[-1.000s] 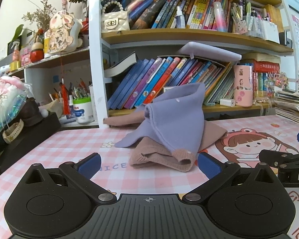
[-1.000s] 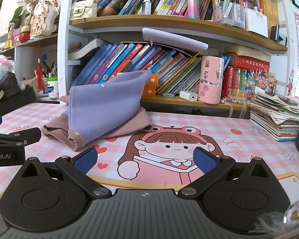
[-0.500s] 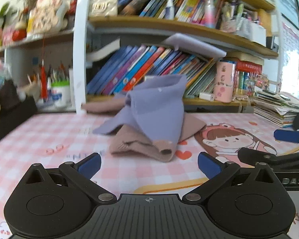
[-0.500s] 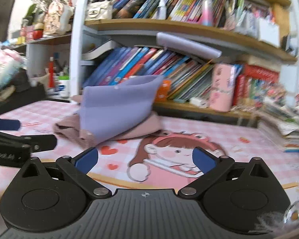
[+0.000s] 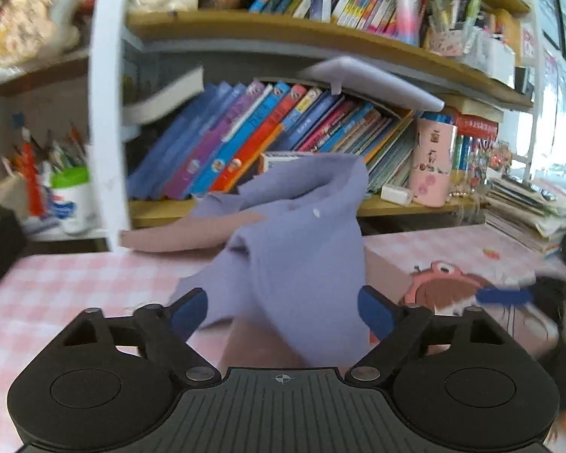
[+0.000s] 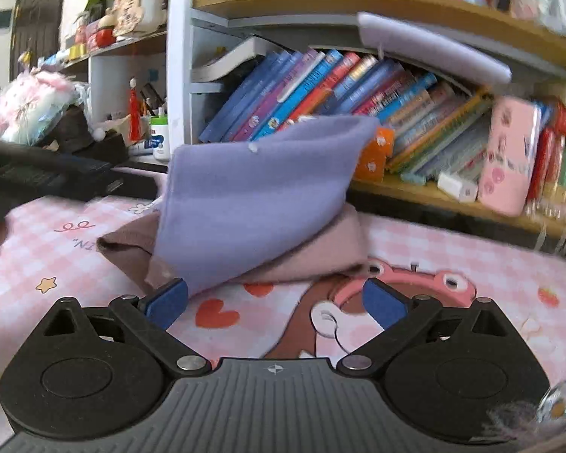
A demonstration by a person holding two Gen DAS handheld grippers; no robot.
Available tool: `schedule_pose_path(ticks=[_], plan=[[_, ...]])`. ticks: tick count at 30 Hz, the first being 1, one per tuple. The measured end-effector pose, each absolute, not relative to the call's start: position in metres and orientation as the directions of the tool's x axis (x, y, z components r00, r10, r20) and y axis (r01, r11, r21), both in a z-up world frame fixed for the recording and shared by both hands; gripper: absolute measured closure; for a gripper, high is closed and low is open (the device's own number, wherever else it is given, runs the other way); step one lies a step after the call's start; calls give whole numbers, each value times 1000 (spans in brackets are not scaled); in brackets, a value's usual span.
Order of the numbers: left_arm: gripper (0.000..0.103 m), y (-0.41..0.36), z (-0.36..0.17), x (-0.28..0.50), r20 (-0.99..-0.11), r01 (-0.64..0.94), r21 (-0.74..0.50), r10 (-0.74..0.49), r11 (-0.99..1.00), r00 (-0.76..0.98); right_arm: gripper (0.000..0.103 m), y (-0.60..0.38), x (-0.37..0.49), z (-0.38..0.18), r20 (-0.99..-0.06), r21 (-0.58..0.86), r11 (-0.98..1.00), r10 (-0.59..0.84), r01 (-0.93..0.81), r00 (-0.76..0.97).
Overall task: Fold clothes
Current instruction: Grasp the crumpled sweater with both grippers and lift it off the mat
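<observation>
Your lilac garment [image 5: 302, 249] stands in a rumpled peak on top of a dusty-pink garment [image 6: 317, 249], both heaped on the pink checked bench [image 6: 471, 260] just in front of the bookshelf [image 5: 283, 30]. In the left wrist view the lilac cloth fills the middle and hangs down between your left tongs [image 5: 283, 311]; those tongs have just been narrowing, yet their blue pads [image 5: 186, 311] stand apart and do not press the fabric, so nothing is clamped. In the right wrist view the heap sits at 12 o'clock from your right tongs [image 6: 275, 304], which are spread wide with only the bench's cartoon print between them; the left pad lies just beside the pink hem. At 9 o'clock in that view a dark blurred shape crosses the bench; I cannot tell its details. Leaning books [image 6: 302, 90] line the shelf behind the heap, and a pink tumbler [image 5: 432, 162] stands at 2 o'clock from the clothes.
</observation>
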State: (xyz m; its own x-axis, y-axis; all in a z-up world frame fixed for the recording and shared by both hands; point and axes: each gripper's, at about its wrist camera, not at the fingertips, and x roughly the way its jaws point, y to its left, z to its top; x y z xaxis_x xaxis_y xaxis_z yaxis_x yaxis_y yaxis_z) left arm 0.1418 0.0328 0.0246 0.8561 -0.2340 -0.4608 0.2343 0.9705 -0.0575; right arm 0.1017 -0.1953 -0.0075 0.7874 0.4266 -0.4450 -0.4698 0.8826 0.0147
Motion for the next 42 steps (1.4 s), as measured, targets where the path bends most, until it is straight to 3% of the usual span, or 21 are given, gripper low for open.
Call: schedule_pose_path(ticks=[2, 5, 7, 12, 16, 20, 23, 28, 33, 38, 42], plan=[[37, 28, 20, 167, -500, 216, -76, -225, 973, 836, 2, -207, 102, -8, -449, 47, 886, 432, -462, 782], [81, 30, 10, 194, -555, 153, -199, -240, 968, 797, 2, -221, 106, -8, -469, 104, 886, 445, -453, 763], [97, 31, 12, 200, -543, 161, -322, -321, 933, 776, 2, -226, 109, -9, -480, 170, 873, 479, -458, 735], [98, 7, 52, 184, -382, 389, -506, -605, 769, 699, 2, -225, 102, -5, -447, 274, 813, 581, -514, 680], [98, -36, 91, 166, -333, 501, -459, -665, 734, 669, 2, -221, 90, 2, -390, 281, 791, 611, -543, 688], [98, -66, 106, 160, -287, 529, -499, -707, 686, 646, 2, -228, 88, 8, -341, 338, 774, 631, -535, 697], [98, -85, 108, 166, -290, 531, -518, -722, 670, 628, 3, -239, 91, 11, -288, 416, 743, 655, -525, 698], [98, -100, 117, 175, -274, 520, -543, -724, 660, 633, 3, -254, 98, 9, -275, 498, 734, 640, -463, 718], [98, -85, 141, 172, -198, 499, -543, -681, 675, 705, 12, -250, 108, 2, -401, 457, 806, 565, -376, 721], [98, -53, 168, 154, -111, 455, -529, -590, 716, 800, 24, -247, 106, 5, -402, 400, 830, 541, -390, 739], [98, -14, 180, 141, -25, 406, -560, -504, 723, 863, 27, -240, 105, -2, -431, 314, 857, 513, -409, 743]])
